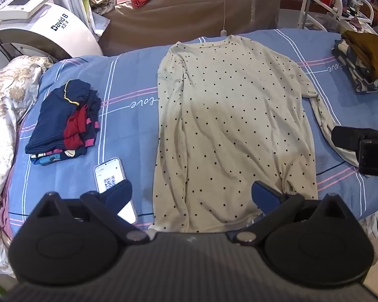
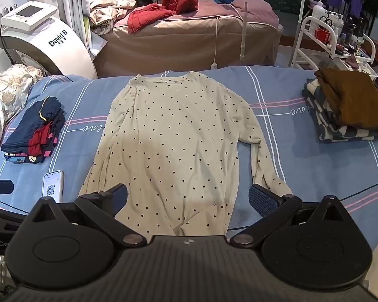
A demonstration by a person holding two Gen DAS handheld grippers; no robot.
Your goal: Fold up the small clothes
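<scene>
A cream long-sleeved shirt with black dots (image 1: 229, 125) lies flat on the blue striped bedsheet (image 1: 128, 80), neck at the far side; it also shows in the right wrist view (image 2: 174, 146). Its left sleeve is folded in over the body; its right sleeve (image 2: 267, 166) lies out along the side. My left gripper (image 1: 191, 196) is open and empty above the shirt's hem. My right gripper (image 2: 189, 198) is open and empty above the hem too; its body shows at the right edge of the left wrist view (image 1: 360, 146).
A pile of dark blue and red clothes (image 1: 63, 120) sits at the left, a phone (image 1: 113, 183) near it. A stack of folded clothes with a brown top (image 2: 347, 105) sits at the right. A white machine (image 2: 45, 40), a massage bed (image 2: 189, 35) and a trolley (image 2: 335, 40) stand beyond.
</scene>
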